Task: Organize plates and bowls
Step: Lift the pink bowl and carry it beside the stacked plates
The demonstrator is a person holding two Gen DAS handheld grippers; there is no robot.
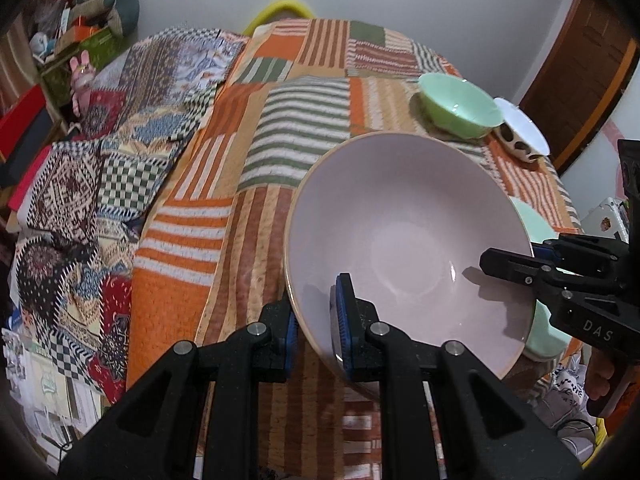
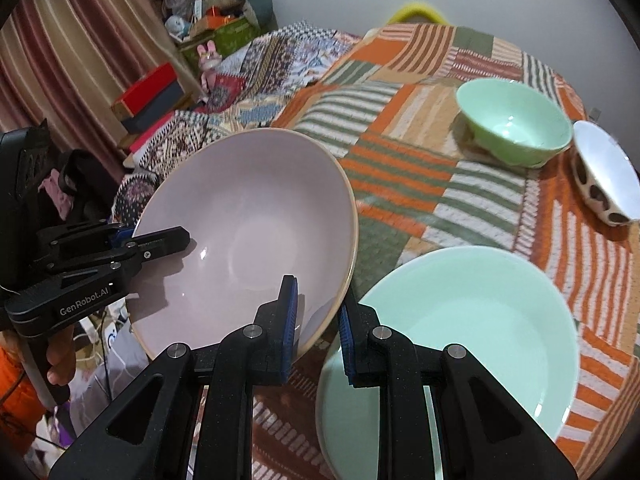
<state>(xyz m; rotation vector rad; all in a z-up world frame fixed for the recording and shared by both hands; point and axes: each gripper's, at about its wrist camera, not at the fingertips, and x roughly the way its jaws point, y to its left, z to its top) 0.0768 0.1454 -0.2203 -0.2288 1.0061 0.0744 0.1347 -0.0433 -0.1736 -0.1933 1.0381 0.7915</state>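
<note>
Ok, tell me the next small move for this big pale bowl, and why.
Probably lower the pale pink bowl and shift it over the mint plate. Both the left gripper and the right gripper are clamped on opposite sides of its rim, it hangs tilted above the patchwork cloth, and the plate lies bare just beside it, a likely base for stacking.
</note>
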